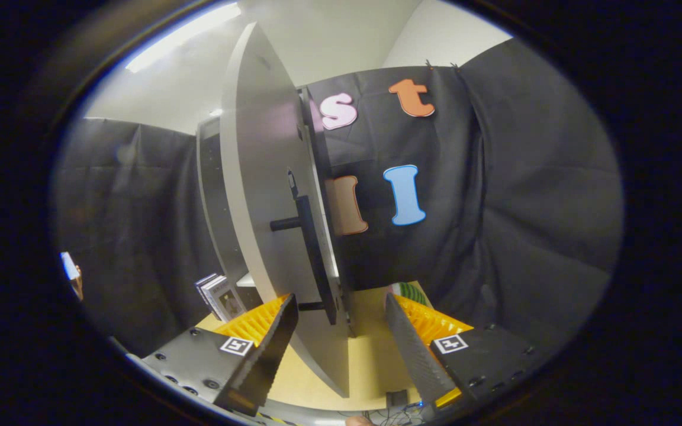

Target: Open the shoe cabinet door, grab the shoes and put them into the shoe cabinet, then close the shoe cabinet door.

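The claw [341, 331] is spread open, straddling the edge of the grey shoe cabinet door [264, 195], whose black bar handle [311, 248] lies just beyond the fingers. Best to close squarely on the handle, then swing along the hinge arc.

fiducial tags: you've got one square black-and-white marker on each finger base [237, 345], no readable characters
books [221, 296]: at 10 o'clock off your fingers, cover print too small to read
cabinet door [264, 195]: no text
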### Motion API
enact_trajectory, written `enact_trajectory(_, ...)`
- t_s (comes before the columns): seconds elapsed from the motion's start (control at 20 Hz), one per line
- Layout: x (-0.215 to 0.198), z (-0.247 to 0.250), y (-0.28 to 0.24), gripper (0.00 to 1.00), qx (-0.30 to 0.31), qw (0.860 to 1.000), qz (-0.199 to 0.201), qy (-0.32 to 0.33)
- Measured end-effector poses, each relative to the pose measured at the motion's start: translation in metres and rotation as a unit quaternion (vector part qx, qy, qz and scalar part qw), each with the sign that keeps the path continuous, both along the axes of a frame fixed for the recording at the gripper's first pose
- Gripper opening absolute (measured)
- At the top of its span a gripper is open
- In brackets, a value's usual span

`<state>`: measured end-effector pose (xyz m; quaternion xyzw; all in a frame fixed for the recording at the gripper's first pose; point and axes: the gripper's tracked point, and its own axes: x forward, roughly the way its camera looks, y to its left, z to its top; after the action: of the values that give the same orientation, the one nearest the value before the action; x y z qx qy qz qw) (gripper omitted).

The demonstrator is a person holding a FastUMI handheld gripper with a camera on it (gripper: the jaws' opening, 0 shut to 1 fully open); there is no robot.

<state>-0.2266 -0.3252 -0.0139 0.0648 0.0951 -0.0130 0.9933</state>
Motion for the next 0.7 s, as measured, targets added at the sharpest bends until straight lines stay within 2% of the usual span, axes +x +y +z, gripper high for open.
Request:
enact_trajectory(0.15,0.001,0.002,0.014,0.94,-0.015,1.000,0.016,0.000)
enact_trajectory(0.7,0.021,-0.008,0.097,0.95,0.007,0.994,0.105,0.012)
